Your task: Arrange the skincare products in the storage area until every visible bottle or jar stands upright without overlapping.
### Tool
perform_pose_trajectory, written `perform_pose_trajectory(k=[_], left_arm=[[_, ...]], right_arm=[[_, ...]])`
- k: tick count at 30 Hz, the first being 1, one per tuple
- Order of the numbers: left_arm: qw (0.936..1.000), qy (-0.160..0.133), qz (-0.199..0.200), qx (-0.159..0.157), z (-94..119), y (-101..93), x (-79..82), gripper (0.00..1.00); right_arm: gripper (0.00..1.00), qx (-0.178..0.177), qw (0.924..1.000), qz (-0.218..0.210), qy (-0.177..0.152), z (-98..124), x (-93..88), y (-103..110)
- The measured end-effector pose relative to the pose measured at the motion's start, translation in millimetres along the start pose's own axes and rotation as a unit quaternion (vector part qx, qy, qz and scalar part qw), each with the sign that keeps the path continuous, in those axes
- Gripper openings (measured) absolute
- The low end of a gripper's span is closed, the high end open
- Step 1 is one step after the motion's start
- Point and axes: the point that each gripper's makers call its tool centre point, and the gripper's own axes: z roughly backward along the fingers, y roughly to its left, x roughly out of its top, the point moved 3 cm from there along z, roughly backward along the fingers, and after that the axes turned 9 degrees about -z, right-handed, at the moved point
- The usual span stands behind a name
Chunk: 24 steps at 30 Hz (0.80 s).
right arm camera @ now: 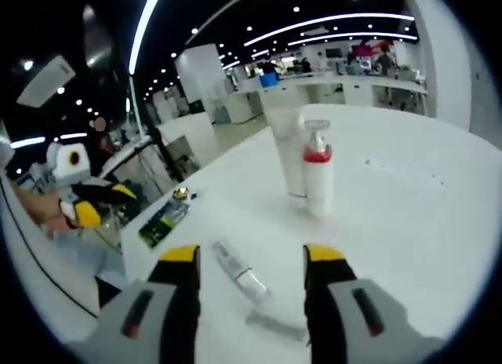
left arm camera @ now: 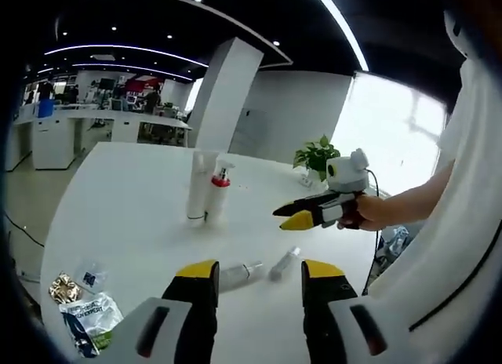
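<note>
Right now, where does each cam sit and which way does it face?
Left gripper view: rides the left gripper, facing across the white table; right gripper and a hand enter.
Right gripper view: rides the right gripper, facing the opposite way; left gripper shows.
Shared: two upright bottles, lying tubes.

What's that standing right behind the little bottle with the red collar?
A taller white tube stands upright just behind the red-collared pump bottle, close beside it on the white table. The bottle covers part of the tube's lower side, so whether they touch cannot be told.
</note>
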Motion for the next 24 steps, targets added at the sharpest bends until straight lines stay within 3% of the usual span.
perform_pose_trajectory(k=[8,12,17,24], left_arm=[[0.9994,0.028,-0.013,-0.019,-6.3,9.2,-16.5,0.46],[0.9967,0.050,-0.054,-0.033,-15.3,11.3,-22.5,0.47],[0.9880,0.082,-0.109,-0.072,-43.2,15.5,-25.3,0.51],[0.9675,0.141,-0.181,-0.107,-80.0,31.1,-34.8,0.51]], right_arm=[[0.51,-0.026,0.9996,0.002,0.008,9.7,-12.9,4.6],[0.51,-0.038,0.9992,-0.004,0.011,16.7,-19.2,7.0],[0.51,-0.062,0.9979,-0.013,0.011,30.8,-29.5,10.4],[0.51,-0.100,0.9944,-0.031,0.008,52.8,-51.4,18.3]])
